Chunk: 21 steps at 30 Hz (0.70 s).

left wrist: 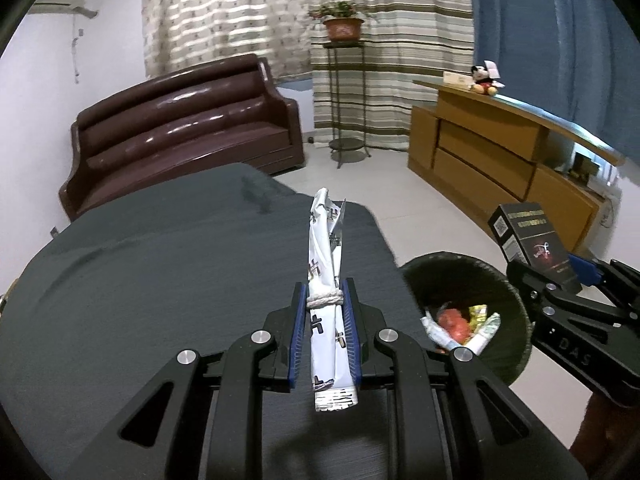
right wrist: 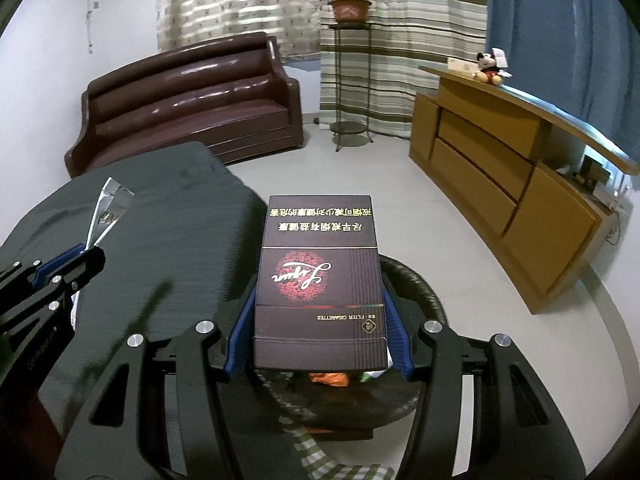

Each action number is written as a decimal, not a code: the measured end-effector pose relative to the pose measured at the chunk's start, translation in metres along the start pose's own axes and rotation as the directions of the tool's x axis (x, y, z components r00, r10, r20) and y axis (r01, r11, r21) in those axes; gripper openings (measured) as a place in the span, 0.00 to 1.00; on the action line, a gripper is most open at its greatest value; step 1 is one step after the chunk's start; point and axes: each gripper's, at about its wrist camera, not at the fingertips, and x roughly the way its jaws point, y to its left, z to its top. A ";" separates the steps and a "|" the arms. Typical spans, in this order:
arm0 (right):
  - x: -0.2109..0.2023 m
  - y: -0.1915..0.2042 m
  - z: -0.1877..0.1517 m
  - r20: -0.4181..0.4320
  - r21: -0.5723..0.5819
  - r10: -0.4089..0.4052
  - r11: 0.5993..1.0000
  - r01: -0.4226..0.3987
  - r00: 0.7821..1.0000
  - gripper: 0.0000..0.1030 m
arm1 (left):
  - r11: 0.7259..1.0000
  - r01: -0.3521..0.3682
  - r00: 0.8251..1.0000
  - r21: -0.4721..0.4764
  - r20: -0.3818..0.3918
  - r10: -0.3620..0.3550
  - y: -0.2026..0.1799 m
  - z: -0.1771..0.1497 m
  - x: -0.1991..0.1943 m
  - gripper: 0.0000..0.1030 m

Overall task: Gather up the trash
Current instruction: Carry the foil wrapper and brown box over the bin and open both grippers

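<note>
The dark cloth-covered table (left wrist: 160, 280) is the landmark; just off its right edge stands the black trash bin (left wrist: 516, 292), already holding crumpled wrappers (left wrist: 460, 326). The right gripper (right wrist: 318, 320) is clamped on a dark cigarette box (right wrist: 320, 276) and hangs directly above the bin's mouth. Released there, the box would probably fall in, though its long flat shape could catch the rim and tip out onto the floor if the gripper drifts outward.

The left gripper (left wrist: 326, 320) is closed on a rolled white wrapper (left wrist: 326, 264) tied with a string band, and sits over the table, left of the bin. Let go here, the wrapper would land on the cloth rather than in the bin. Its thin, slick foil may also slide through the pads on the way across, and both grippers converging over one opening risks a knock.
</note>
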 end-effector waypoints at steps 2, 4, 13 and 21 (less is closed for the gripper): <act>0.000 -0.007 0.000 0.002 0.006 -0.013 1.000 0.013 1.000 0.52 | 1.000 0.015 1.000 0.010 0.003 -0.015 -0.007 0.000 0.001 0.18; 0.000 -0.011 -0.001 0.003 0.009 -0.023 1.000 0.023 1.000 0.52 | 0.999 0.029 1.000 0.018 0.006 -0.029 -0.014 0.002 0.002 0.19; 0.003 -0.034 -0.004 -0.004 0.047 -0.049 0.998 0.049 0.999 0.52 | 0.996 0.068 0.997 0.050 0.016 -0.069 -0.037 0.004 0.008 0.19; 0.012 -0.042 -0.006 -0.019 0.059 -0.044 0.997 0.045 0.999 0.52 | 0.994 0.083 0.997 0.068 -0.003 -0.083 -0.047 0.004 0.021 0.19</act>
